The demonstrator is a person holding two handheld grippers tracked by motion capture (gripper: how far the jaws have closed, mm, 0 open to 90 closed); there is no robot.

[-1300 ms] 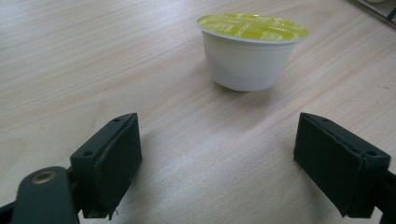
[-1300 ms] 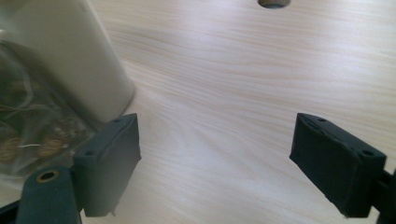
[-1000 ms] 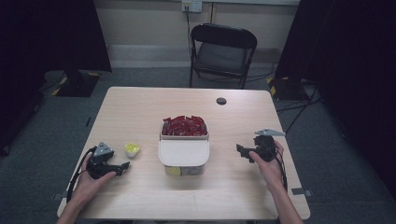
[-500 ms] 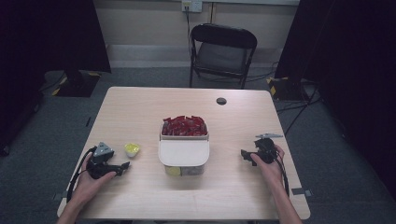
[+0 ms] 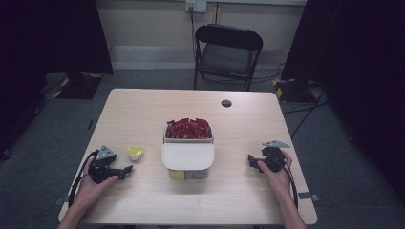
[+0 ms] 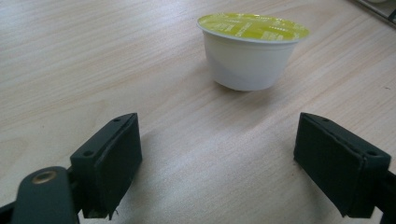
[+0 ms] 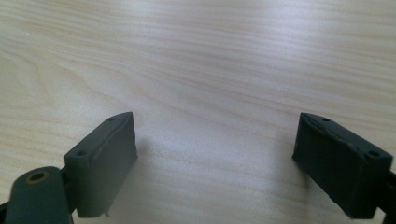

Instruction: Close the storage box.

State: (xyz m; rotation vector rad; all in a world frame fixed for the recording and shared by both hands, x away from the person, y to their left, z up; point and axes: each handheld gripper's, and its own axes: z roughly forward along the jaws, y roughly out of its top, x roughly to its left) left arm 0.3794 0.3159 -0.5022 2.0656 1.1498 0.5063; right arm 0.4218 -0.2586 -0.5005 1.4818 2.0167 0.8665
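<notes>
Just ahead of left gripper (image 6: 219, 163) fingers: capsule (image 6: 252, 49), apart.

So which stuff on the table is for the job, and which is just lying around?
For the job:
- yellow-lidded cup, right ahead of the open left gripper
- box with red packets
- open right gripper, holding nothing

Just lying about:
- black round thing on the table
- folding chair

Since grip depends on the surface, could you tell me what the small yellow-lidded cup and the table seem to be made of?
Small cup: smooth white plastic by its matte, moulded wall; yellow lid probably printed foil. Table: pale wood-grain top, likely laminate, with a soft sheen.
</notes>
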